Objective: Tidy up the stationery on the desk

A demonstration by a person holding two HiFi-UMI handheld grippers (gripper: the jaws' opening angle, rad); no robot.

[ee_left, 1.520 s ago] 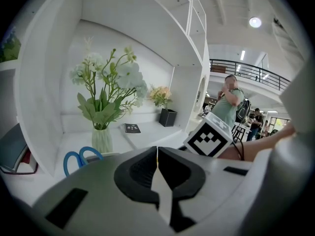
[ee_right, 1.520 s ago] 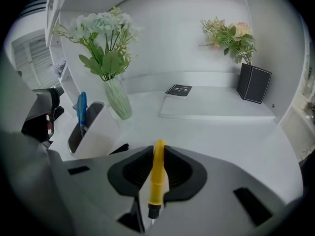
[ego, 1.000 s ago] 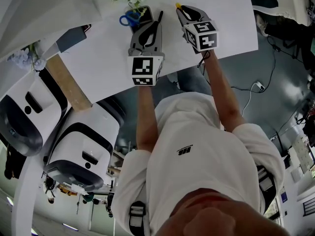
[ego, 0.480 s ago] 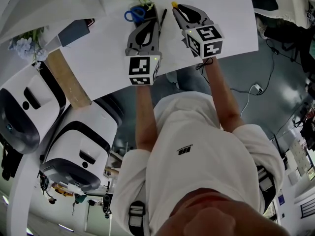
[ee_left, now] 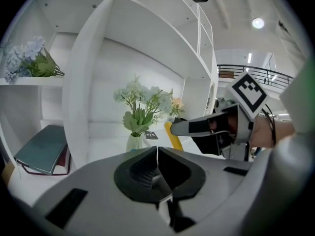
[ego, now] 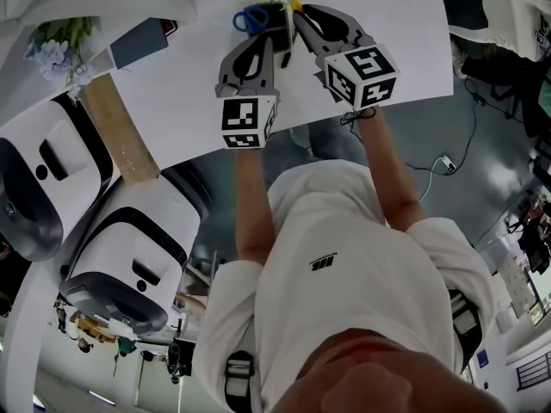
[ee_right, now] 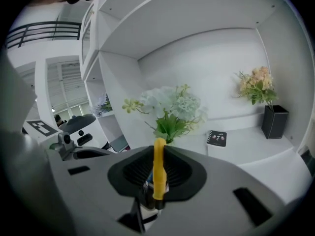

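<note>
Clamping a yellow pen (ee_right: 158, 173), right hand-held gripper (ego: 300, 12) flanks closed left hand-held gripper (ee_left: 157, 150) near desk (ego: 413, 50) edge.

Shelving: a white shelf unit (ee_right: 206, 43) with deep compartments stands behind the white desk (ego: 405, 33).
On the shelves: white flowers (ee_left: 142, 104) in a vase, blue flowers (ee_left: 27, 55), stacked books (ee_left: 42, 149), pink flowers (ee_right: 256, 85) in a black pot (ee_right: 273, 122), a small dark notebook (ee_right: 216, 138).
Floor: a grey, glossy floor (ego: 491, 119) with a plug (ego: 445, 157) and cable lying on it.
Light: one round ceiling lamp (ee_left: 257, 22), lit.
Beyond: a dark railing (ee_left: 256, 73).
Beside the desk: a wooden plank (ego: 116, 132).
</note>
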